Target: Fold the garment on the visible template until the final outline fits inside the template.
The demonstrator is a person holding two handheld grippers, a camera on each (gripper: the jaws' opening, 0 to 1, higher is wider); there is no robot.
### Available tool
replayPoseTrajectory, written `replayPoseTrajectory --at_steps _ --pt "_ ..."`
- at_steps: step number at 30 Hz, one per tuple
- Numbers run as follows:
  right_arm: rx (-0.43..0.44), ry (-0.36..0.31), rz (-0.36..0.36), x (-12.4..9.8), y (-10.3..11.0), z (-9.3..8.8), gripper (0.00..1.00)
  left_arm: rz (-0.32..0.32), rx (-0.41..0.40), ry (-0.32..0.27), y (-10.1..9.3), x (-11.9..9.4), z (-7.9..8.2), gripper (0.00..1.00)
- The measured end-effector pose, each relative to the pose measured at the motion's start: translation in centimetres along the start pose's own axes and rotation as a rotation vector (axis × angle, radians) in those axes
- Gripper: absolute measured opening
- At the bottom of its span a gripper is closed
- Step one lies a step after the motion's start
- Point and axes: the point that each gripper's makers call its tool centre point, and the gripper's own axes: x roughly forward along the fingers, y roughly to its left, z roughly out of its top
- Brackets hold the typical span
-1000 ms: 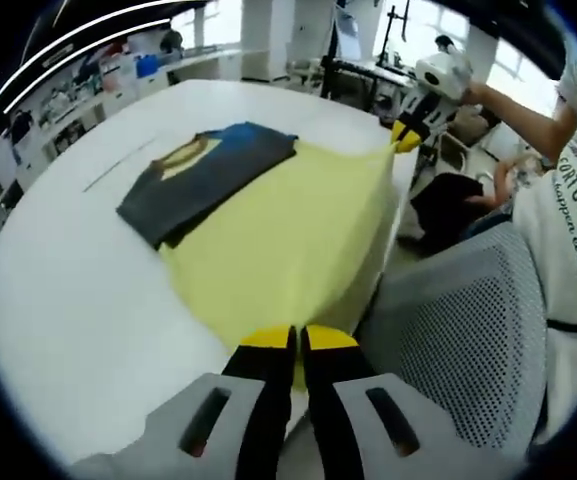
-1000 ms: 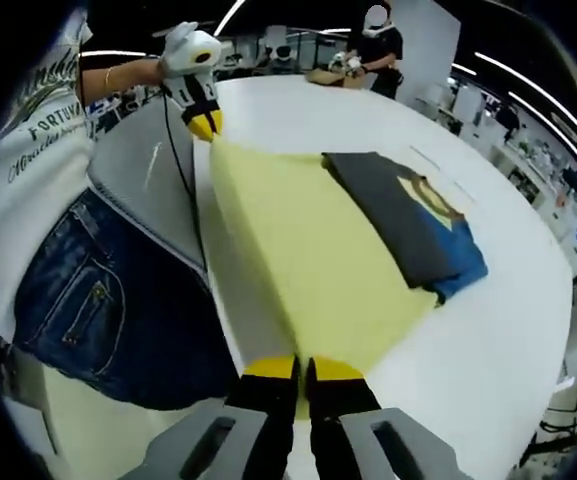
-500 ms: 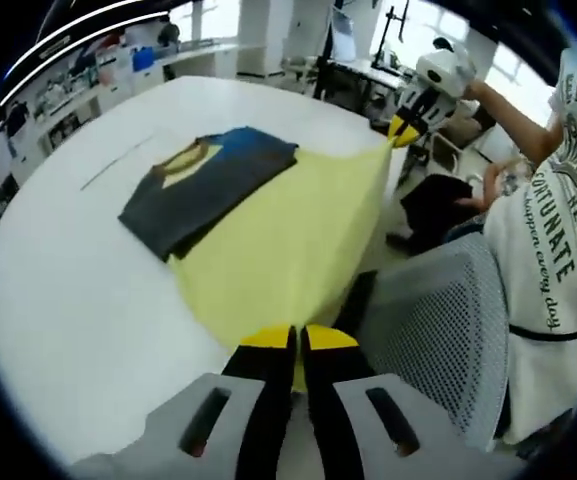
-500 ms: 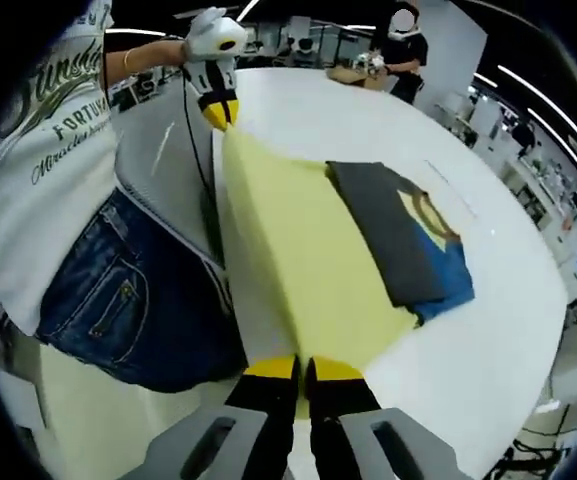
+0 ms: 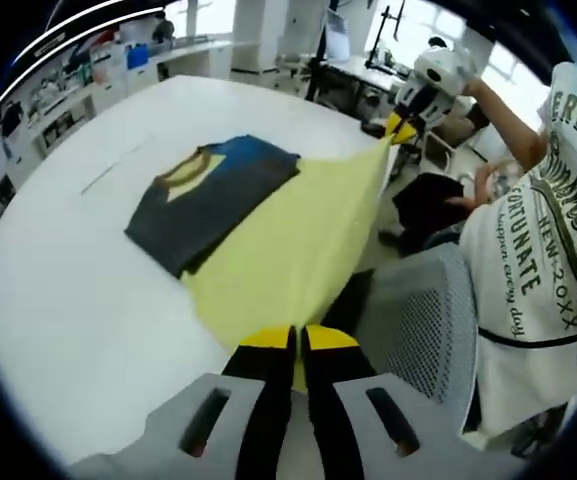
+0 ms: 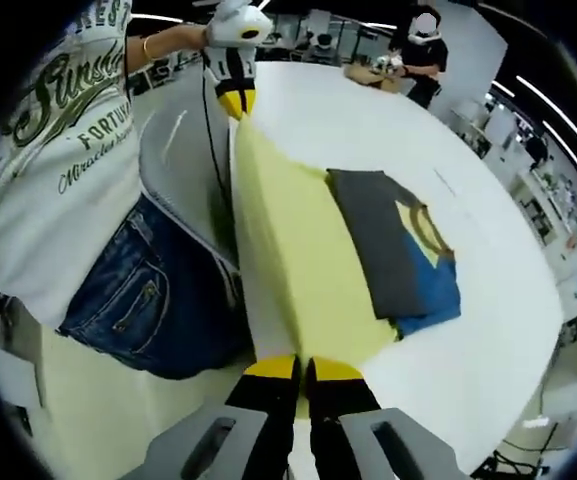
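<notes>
A folded dark grey and blue garment (image 5: 208, 195) (image 6: 398, 255) lies on the far part of a yellow template sheet (image 5: 293, 250) (image 6: 293, 260) on the white round table (image 5: 58, 290) (image 6: 488, 330). My left gripper (image 5: 296, 345) is shut on one near corner of the sheet; in the right gripper view it appears at the top (image 6: 236, 100). My right gripper (image 6: 303, 370) is shut on the other near corner, and appears in the left gripper view at the upper right (image 5: 400, 128). The sheet's near edge is held taut between them, lifted past the table's rim.
A grey mesh chair (image 5: 418, 330) (image 6: 183, 150) stands at the table's edge under the lifted sheet. The person holding the grippers, in a white printed shirt (image 5: 538, 230) and jeans (image 6: 138, 300), stands beside it. Another person (image 6: 420, 60) works at the far side. Shelves (image 5: 78, 90) line the room.
Both grippers have kept hold of the sheet's corners and risen, lifting its near edge higher off the table's rim. The garment stays on the far part of the sheet.
</notes>
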Motion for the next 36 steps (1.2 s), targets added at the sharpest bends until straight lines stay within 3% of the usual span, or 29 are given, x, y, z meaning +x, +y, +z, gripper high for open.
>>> replayPoseTrajectory --at_steps 6,15,36 --pt "-0.032 -0.003 -0.022 -0.1 -1.1 0.6 0.00 0.041 0.014 -0.006 1.2 -0.3 0.8 0.01" --pt "-0.066 0.002 -0.122 0.1 -4.6 1.5 0.00 0.095 0.062 -0.030 3.1 -0.4 2.8 0.01" --pt "-0.110 -0.016 -0.301 1.6 -12.5 3.2 0.00 0.256 0.161 -0.090 10.0 -0.1 7.1 0.00"
